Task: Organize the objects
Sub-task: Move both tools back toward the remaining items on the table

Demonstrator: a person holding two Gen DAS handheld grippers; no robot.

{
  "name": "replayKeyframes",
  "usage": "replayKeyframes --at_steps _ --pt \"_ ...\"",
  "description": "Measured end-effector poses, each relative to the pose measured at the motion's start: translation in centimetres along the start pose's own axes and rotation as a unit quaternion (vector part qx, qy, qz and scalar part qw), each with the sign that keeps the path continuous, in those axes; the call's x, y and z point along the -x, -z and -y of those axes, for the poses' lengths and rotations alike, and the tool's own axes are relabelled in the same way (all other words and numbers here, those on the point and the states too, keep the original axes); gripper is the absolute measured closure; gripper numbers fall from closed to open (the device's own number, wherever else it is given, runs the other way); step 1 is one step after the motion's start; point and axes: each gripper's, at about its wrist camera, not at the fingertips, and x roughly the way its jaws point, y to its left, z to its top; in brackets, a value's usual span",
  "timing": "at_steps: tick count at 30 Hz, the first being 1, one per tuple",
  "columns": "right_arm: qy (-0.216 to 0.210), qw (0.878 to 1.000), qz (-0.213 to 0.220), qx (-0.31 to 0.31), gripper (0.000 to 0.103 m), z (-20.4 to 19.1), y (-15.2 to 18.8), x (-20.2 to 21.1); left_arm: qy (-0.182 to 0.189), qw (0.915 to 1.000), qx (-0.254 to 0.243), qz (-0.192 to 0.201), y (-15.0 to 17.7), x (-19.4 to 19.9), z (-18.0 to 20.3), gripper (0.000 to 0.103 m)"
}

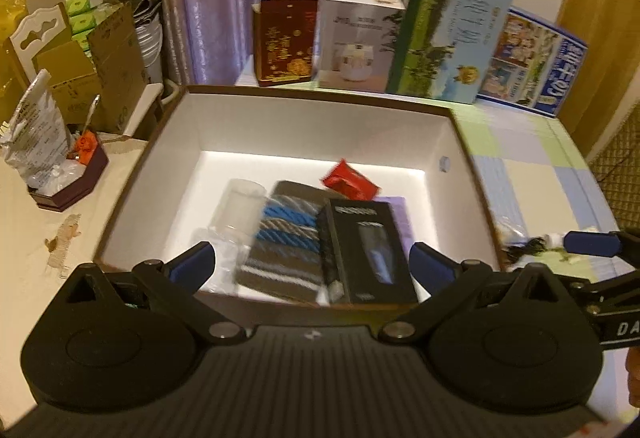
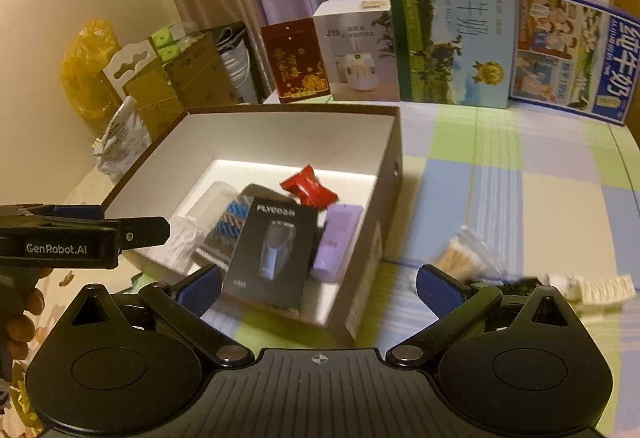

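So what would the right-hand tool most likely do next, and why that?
Probably the right tool, open and empty, would shift right and down toward the bag of cotton swabs on the checked tablecloth. The box already holds the shaver carton, the red packet and the purple item, while the swabs lie outside it.

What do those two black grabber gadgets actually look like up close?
Each is matte black plastic. The left gripper and right gripper both have a ribbed central body, two rounded disc-shaped housings, silver pivot bolts, and two linked fingers tipped with textured blue pads. Seen from the side, the left one carries white "GenRobot.AI" lettering. A person's fingers grip its handle; no sleeve shows.
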Motion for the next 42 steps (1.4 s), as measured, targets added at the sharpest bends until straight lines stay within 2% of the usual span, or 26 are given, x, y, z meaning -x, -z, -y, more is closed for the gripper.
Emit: replayKeyframes --at_steps 10,17,22,34,42 --pt "0.015 0.999 -0.011 -0.028 0.002 3.7 4.1 4.5 0.033 0.9988 0.015 -0.034 3.5 1.8 4.7 0.001" --pt "0.041 0.997 -0.023 -0.057 0.002 7.4 6.7 7.1 0.062 0.9962 -0.025 -0.054 5.6 2.2 9.8 0.001" --pt "0.063 0.995 -0.022 -0.078 0.002 10.1 7.9 9.0 0.078 0.9942 -0.035 -0.065 6.6 1.9 13.2 0.001" --pt "0.100 0.987 -0.018 -0.123 0.002 16.6 9.8 11.8 0.109 0.9894 -0.065 -0.071 7.1 0.3 19.9 0.002" --pt "0.111 0.985 -0.005 -0.131 0.002 19.9 9.6 11.6 0.094 0.9896 -0.085 -0.068 6.2 -2.3 22.7 0.009"
